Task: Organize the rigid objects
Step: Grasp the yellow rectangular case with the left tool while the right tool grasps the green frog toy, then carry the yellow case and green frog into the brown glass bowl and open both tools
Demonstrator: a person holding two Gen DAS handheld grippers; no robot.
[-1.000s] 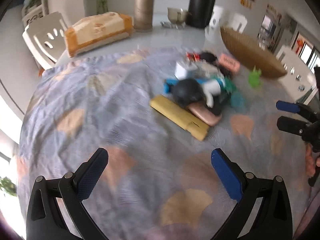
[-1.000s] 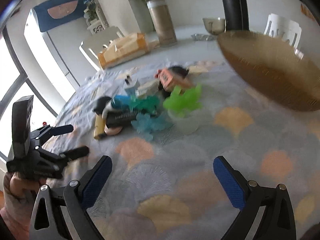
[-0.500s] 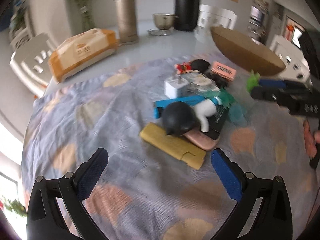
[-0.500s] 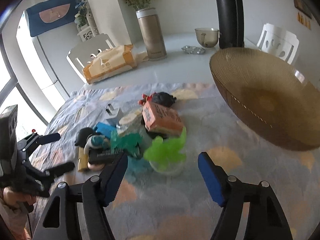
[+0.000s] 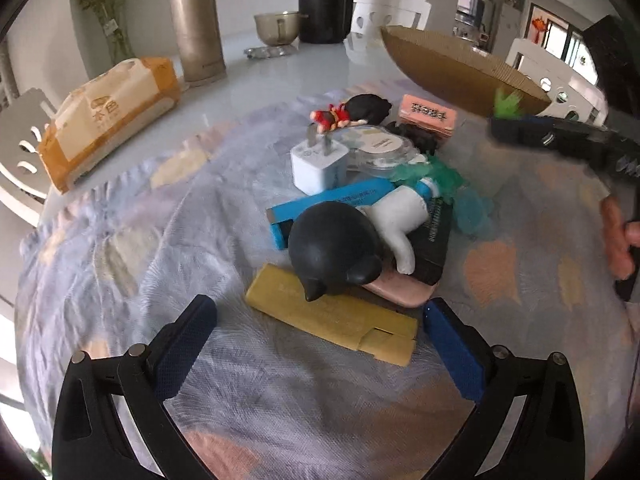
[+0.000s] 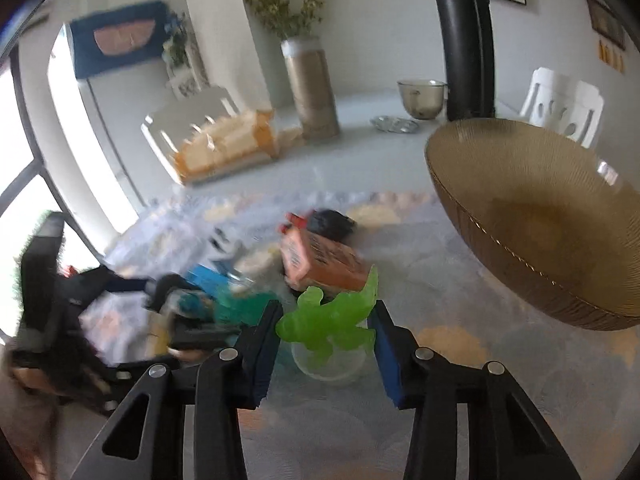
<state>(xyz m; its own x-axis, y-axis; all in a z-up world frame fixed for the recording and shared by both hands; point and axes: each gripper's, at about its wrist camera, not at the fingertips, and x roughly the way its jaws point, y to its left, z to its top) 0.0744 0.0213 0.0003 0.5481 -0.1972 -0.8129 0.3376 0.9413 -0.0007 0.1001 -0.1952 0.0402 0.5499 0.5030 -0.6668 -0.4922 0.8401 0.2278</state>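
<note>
A pile of small objects lies on the patterned cloth (image 5: 120, 248): a black-and-white figure (image 5: 336, 248), a yellow case (image 5: 332, 316), a blue box (image 5: 332, 200), a white charger (image 5: 320, 164) and a pink box (image 5: 428, 114). My left gripper (image 5: 318, 306) is open, its fingers either side of the yellow case's near end without touching it. My right gripper (image 6: 326, 320) is closing on the green translucent toy (image 6: 328, 320). Both pads touch the toy's sides, and it stands on a clear base. A brown ribbed bowl (image 6: 540, 216) sits to the right.
Behind the cloth stand an orange tissue pack (image 5: 108, 108), a gold flask (image 5: 196, 28), a tall black cylinder (image 5: 324, 0) and a small glass bowl (image 5: 278, 28). White chairs ring the table. A person's hand (image 5: 618, 236) holds the right gripper.
The right gripper moved forward to the green toy and its jaws came in from wide open to the toy's sides. The left gripper moved closer to the pile, still open.
</note>
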